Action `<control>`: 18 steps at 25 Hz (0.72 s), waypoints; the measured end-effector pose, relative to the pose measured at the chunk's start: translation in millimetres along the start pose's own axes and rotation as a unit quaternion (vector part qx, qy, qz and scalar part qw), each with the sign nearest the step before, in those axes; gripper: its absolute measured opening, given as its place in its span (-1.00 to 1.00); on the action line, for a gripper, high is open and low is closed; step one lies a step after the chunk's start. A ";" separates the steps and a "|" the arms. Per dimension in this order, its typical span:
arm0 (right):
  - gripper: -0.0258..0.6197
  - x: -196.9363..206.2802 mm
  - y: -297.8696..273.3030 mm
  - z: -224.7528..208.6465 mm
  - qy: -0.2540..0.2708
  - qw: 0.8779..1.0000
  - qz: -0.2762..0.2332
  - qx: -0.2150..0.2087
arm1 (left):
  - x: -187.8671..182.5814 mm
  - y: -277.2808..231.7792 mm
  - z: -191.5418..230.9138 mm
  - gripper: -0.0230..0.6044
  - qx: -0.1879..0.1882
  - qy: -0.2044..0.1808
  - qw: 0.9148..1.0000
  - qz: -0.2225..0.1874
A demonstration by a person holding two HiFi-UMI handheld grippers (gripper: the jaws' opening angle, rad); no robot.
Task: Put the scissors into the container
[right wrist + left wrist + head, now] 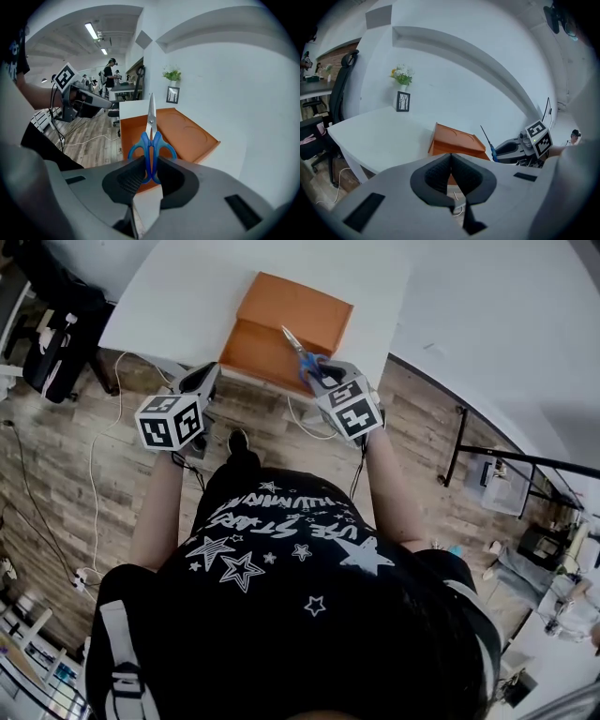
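This looks like an open-plan office or lab workroom. A plain white rectangular counter [187, 287] stands on a grey-brown wood-plank floor [56, 484], with thin white cables [92, 493] trailing loose across the boards. A black high-backed swivel chair [340, 89] sits at the counter's end. Long fluorescent strip lights [92, 31] run along a high ceiling, and people [110, 75] stand among further desks in the distance. A small black-framed picture [403, 101] and a bunch of flowers [402, 77] rest against the bare white wall.
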State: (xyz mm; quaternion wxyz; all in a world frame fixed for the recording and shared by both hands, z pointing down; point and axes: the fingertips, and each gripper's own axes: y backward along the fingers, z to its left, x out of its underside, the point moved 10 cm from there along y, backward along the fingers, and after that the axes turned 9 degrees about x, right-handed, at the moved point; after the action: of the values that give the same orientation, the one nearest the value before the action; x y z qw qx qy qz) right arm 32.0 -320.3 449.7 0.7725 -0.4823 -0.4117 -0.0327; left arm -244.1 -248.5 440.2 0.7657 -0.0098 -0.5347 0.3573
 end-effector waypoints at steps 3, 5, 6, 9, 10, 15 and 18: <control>-0.62 -11.4 -14.8 2.3 0.017 1.000 0.018 -0.006 | -12.9 -4.5 17.1 -0.86 0.010 -0.001 1.000 0.003; -0.62 -17.8 -25.4 5.3 0.038 0.999 0.035 -0.010 | -19.7 -6.0 28.9 -0.86 0.015 -0.003 1.000 0.007; -0.62 -20.8 -30.8 6.3 0.053 0.998 0.045 -0.011 | -22.7 -7.3 34.7 -0.87 0.018 -0.003 1.000 0.009; -0.62 -29.0 -45.2 8.6 0.090 0.993 0.072 -0.009 | -31.1 -11.7 50.6 -0.86 0.026 -0.004 1.000 0.014; -0.62 -31.1 -49.4 9.6 0.095 0.992 0.080 -0.008 | -33.6 -13.1 55.2 -0.86 0.030 -0.004 0.999 0.016; -0.62 -42.3 -76.5 11.8 0.117 0.986 0.117 -0.006 | -42.4 -25.9 80.3 -0.86 0.048 -0.004 0.998 0.028; -0.62 -51.6 -92.0 10.5 0.143 0.980 0.140 -0.003 | -48.2 -33.1 92.1 -0.86 0.056 -0.003 0.998 0.032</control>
State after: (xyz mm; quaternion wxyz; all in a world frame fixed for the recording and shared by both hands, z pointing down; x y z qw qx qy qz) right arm -49.5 -379.1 483.3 0.8190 -0.5275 -0.2258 0.0062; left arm -310.7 -333.7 453.7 0.7516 0.0175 -0.5156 0.4110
